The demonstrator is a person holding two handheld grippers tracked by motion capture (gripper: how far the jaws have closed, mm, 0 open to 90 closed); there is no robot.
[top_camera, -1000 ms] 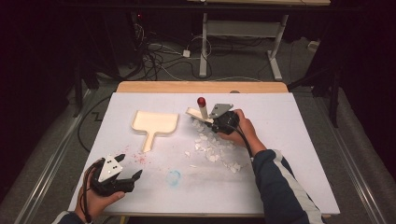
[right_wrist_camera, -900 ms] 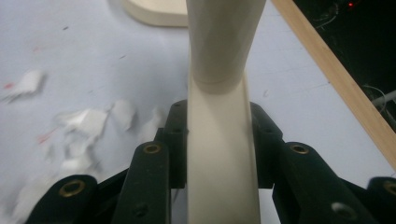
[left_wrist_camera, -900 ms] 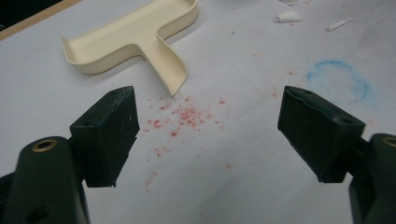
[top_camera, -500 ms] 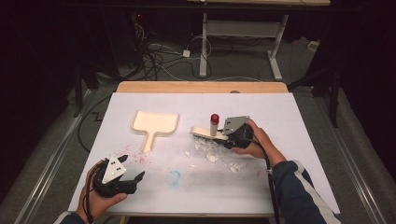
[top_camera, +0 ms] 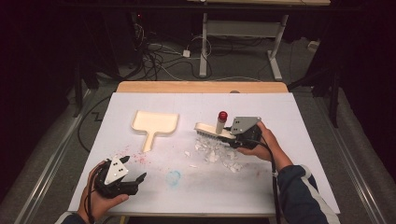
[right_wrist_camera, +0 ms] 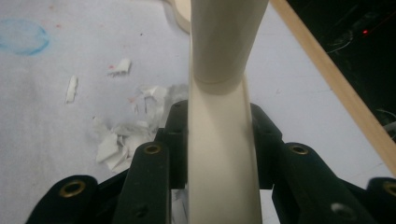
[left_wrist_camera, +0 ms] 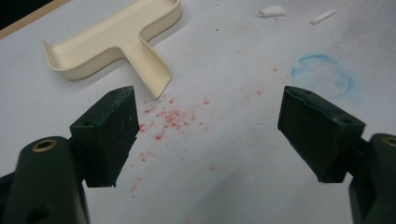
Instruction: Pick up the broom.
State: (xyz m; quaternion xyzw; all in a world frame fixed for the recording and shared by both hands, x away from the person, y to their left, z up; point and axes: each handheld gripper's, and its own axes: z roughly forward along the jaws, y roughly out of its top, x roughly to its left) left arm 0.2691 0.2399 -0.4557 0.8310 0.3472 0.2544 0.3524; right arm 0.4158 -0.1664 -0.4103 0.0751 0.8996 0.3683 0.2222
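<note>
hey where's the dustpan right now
In the high view the cream dustpan lies flat on the white table, left of centre, apart from the brush and paper scraps, handle toward the person.

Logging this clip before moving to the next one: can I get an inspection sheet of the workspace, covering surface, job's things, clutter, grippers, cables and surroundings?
Surface: white table with a wooden far edge, a blue smudge and red crumbs.
Job's things: cream brush with a red-capped post, bristles at the torn paper scraps; cream dustpan lies apart to the left, unheld.
Clutter: two small white bits away from the pile.
Grippers: right gripper shut on the brush handle; left gripper open over the red crumbs, holding nothing.
Cables: one trails from the right gripper along the sleeve; a tangle on the floor.
Surroundings: dark room, white desk legs beyond the table.
</note>
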